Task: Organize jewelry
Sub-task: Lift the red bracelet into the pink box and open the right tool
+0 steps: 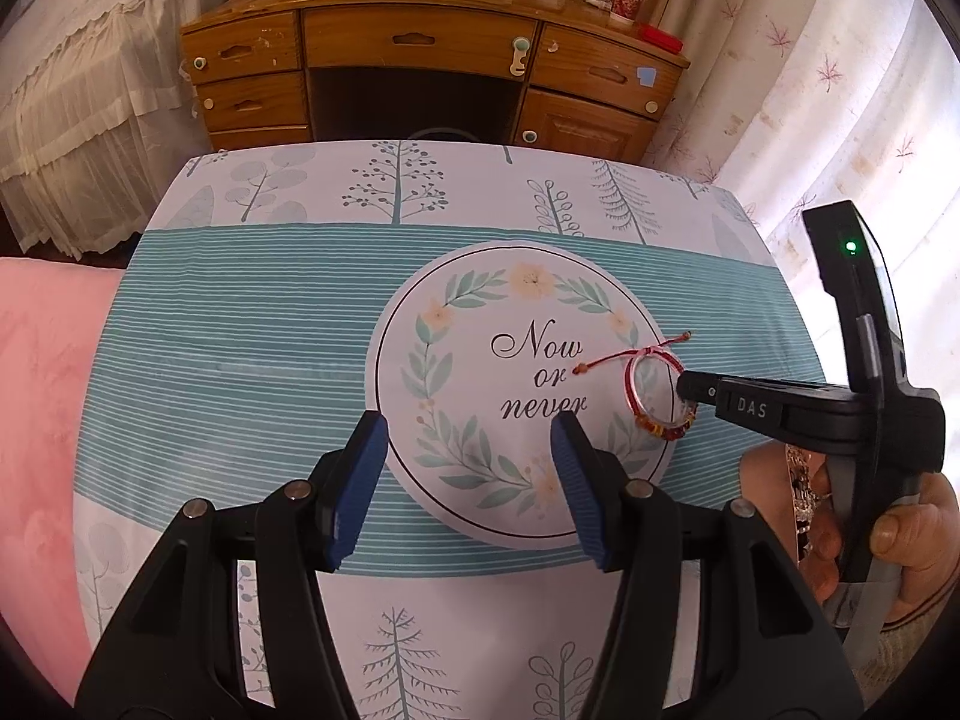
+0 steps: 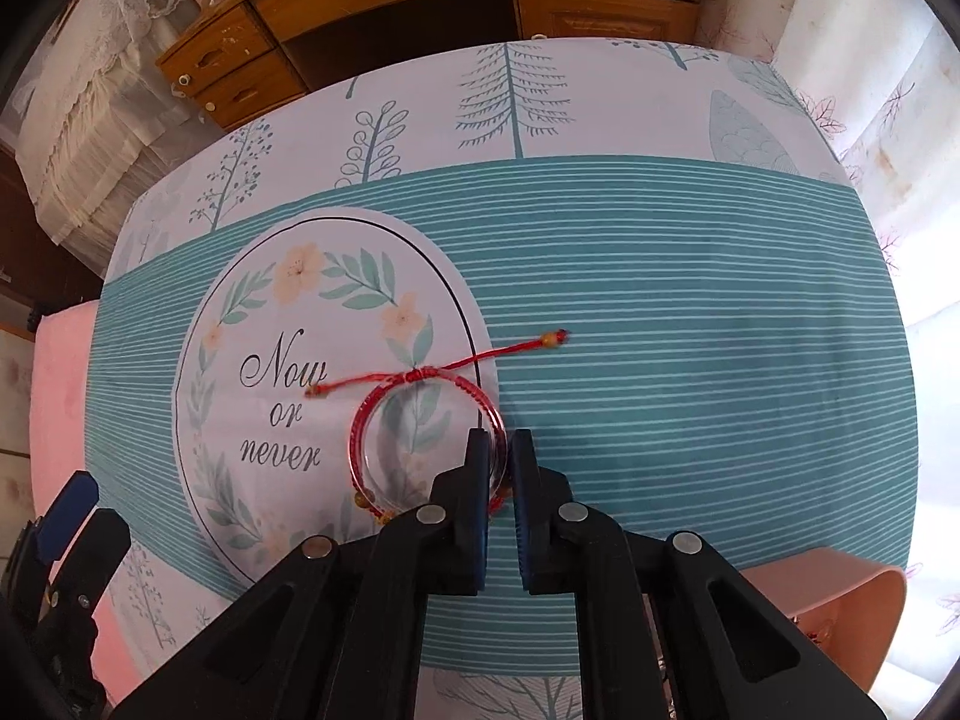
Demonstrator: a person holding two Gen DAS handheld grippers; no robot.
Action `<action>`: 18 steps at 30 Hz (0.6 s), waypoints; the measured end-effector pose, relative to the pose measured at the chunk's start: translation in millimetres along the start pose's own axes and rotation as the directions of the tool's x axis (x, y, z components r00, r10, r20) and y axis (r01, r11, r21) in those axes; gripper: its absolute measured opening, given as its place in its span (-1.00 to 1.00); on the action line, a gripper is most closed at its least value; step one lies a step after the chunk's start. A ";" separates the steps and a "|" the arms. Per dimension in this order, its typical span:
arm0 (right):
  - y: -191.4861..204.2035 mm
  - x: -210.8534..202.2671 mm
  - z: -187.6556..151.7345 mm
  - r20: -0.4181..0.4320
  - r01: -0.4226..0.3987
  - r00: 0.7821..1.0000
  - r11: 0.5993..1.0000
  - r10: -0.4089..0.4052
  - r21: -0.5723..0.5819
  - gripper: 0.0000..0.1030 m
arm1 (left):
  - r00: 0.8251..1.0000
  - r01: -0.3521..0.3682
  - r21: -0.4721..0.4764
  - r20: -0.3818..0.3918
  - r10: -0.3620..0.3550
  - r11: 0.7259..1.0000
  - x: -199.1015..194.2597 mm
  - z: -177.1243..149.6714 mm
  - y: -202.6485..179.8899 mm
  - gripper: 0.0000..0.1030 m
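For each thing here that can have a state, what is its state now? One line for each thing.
Red cord bracelet: flat on the tablecloth, right side between the right fingers, cord tails spread out.
Right gripper: shut on the bracelet.
Left gripper: open, empty.
Tablecloth: spread smooth.
Desk drawers: all closed.
Pink tray: at the table edge, contents unclear.

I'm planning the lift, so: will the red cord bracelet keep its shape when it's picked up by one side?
Partly, probably. The red cord bracelet seems to lie with a clear hoop, which should hold it round. Its two loose cord tails will likely dangle. It looks light, so the right gripper, jaws pinched on its rim, should suffice.
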State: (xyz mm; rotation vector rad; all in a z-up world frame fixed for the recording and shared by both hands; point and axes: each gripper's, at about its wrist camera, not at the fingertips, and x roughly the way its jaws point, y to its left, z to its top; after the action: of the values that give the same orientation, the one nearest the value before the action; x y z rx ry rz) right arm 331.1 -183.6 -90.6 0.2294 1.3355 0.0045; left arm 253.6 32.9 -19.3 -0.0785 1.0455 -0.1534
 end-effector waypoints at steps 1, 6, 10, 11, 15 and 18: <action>-2.0 -4.1 -2.0 0.013 -0.022 1.000 1.000 0.022 0.004 -0.87 | 1.000 0.001 0.000 -0.001 -0.001 1.000 -0.5 -0.6 -0.3 0.04; -14.2 -41.5 -15.7 0.076 -0.107 0.992 0.994 0.106 0.011 -0.87 | 1.000 0.012 0.010 0.003 -0.012 1.000 -10.2 -5.4 -5.6 0.04; -31.0 -87.2 -35.4 0.134 -0.153 0.979 0.988 0.150 0.010 -0.87 | 0.999 0.029 0.034 0.013 -0.030 0.999 -23.8 -10.5 -18.3 0.04; -37.0 -98.5 -41.0 0.147 -0.159 0.977 0.987 0.155 0.011 -0.87 | 0.999 0.035 0.043 0.018 -0.035 0.998 -28.4 -12.0 -22.7 0.04; -63.2 -140.3 -64.1 0.194 -0.157 0.969 0.987 0.151 0.018 -0.87 | 0.998 0.053 0.078 0.040 -0.056 0.996 -48.1 -17.5 -42.2 0.04; -81.5 -166.2 -84.3 0.218 -0.142 0.967 0.989 0.133 0.028 -0.87 | 0.996 0.066 0.111 0.055 -0.073 0.992 -64.1 -21.7 -59.5 0.04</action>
State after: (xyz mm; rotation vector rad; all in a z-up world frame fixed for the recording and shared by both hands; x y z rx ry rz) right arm 200.2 -271.9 37.5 0.3496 1.1023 0.0661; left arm 198.0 -15.2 32.9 -0.0204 0.9739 -0.2694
